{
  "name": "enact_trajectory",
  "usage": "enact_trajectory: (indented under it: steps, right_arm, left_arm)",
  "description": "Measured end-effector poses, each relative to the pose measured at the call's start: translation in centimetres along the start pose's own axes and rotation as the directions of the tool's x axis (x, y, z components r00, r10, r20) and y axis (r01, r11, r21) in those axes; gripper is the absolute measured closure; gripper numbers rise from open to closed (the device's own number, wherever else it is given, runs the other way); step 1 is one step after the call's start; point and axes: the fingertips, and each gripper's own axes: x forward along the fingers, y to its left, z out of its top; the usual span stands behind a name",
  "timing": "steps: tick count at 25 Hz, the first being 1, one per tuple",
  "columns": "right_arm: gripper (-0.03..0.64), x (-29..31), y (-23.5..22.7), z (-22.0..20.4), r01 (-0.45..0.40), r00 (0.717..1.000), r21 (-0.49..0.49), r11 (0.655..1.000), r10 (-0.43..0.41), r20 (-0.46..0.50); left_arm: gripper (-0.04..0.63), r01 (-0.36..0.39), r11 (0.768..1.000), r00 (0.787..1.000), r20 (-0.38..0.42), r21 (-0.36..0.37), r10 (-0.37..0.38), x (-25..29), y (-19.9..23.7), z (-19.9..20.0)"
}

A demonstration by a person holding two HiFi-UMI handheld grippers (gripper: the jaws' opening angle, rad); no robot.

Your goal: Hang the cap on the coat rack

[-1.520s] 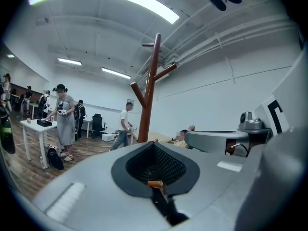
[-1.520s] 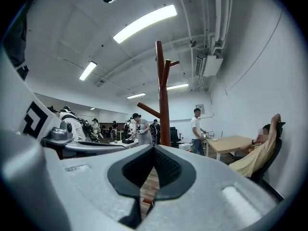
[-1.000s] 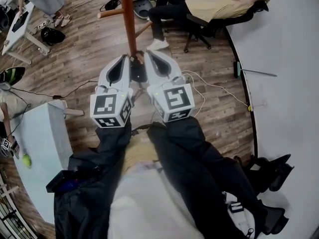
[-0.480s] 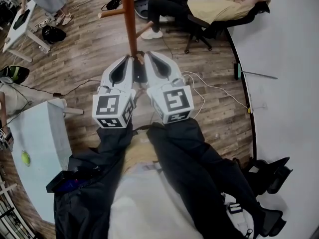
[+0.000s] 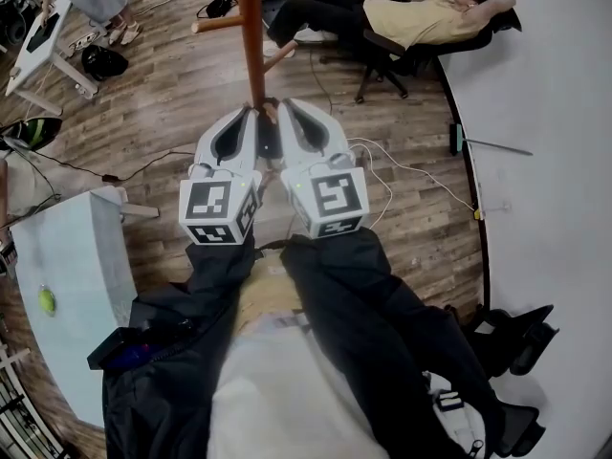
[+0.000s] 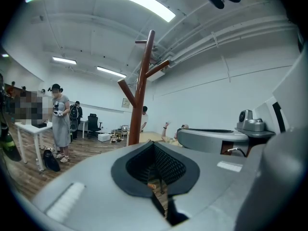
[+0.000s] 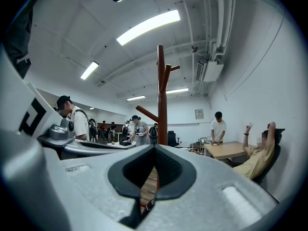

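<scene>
A brown wooden coat rack [image 5: 251, 36] stands on the wood floor straight ahead, with its side pegs bare in the left gripper view [image 6: 143, 95] and the right gripper view [image 7: 161, 95]. My left gripper [image 5: 252, 113] and right gripper [image 5: 279, 105] are held side by side, almost touching, and point at the rack's pole. Both have their jaws together with nothing between them, as the left gripper view [image 6: 154, 144] and the right gripper view [image 7: 154, 148] also show. No cap shows in any view.
A person reclines in an office chair [image 5: 411, 17] behind the rack on the right. A pale desk [image 5: 76, 256] with a yellow-green ball [image 5: 46, 299] is at my left. Cables [image 5: 402, 165] trail over the floor. A curved white surface [image 5: 555, 161] fills the right side. People stand by a white table [image 6: 60, 124].
Both grippers stay side by side in nearly the same place. The head view has drifted slightly, and the reclining person has drawn a leg in.
</scene>
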Motion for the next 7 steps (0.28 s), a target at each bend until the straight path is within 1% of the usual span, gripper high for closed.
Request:
enact_trajectory:
  steps: [7]
  right_arm:
    - [0.62, -0.4, -0.47, 0.07, 0.018, 1.0, -0.001, 1.0, -0.018, 0.015]
  left_arm:
    - [0.597, -0.006, 1.0, 1.0, -0.001, -0.003, 0.006, 0.04, -0.35, -0.16]
